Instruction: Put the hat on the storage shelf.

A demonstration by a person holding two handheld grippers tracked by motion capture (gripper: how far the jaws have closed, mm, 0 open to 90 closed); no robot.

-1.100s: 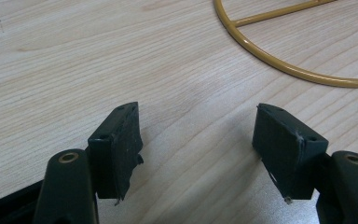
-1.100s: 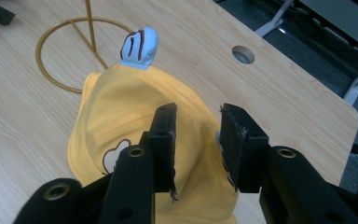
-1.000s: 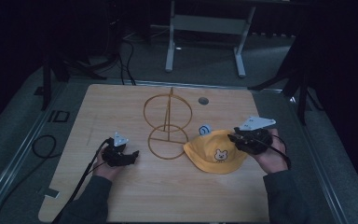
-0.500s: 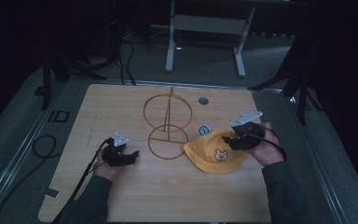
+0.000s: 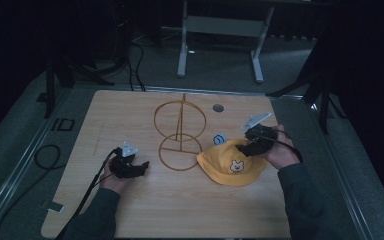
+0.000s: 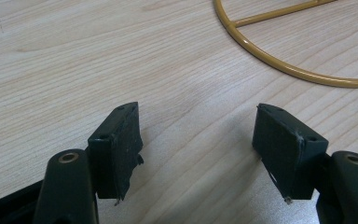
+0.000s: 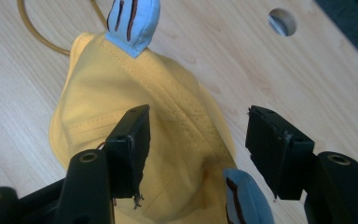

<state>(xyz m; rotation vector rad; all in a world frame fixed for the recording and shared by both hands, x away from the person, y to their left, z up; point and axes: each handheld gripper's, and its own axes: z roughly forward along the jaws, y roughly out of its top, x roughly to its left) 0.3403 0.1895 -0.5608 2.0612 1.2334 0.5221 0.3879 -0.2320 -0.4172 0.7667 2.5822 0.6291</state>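
A yellow child's hat with a bear face and two blue ears lies flat on the wooden table, just right of a gold wire stand. My right gripper hangs over the hat's far right edge. In the right gripper view its jaws have just been opening and stand wide, and the right gripper has yellow hat fabric under the gap with the pads off it. One blue ear sticks up ahead, another blue ear sits by the right jaw. My left gripper rests open on bare wood left of the stand's base ring.
The table has a round cable hole at its back, behind the hat. The wire stand's upright ring rises between my two hands. Cables trail from both grippers. A metal frame stands on the dark floor beyond the table.
My right gripper has shifted left over the hat's edge and its jaws stand wider. The hat, the stand and my left gripper have stayed put.
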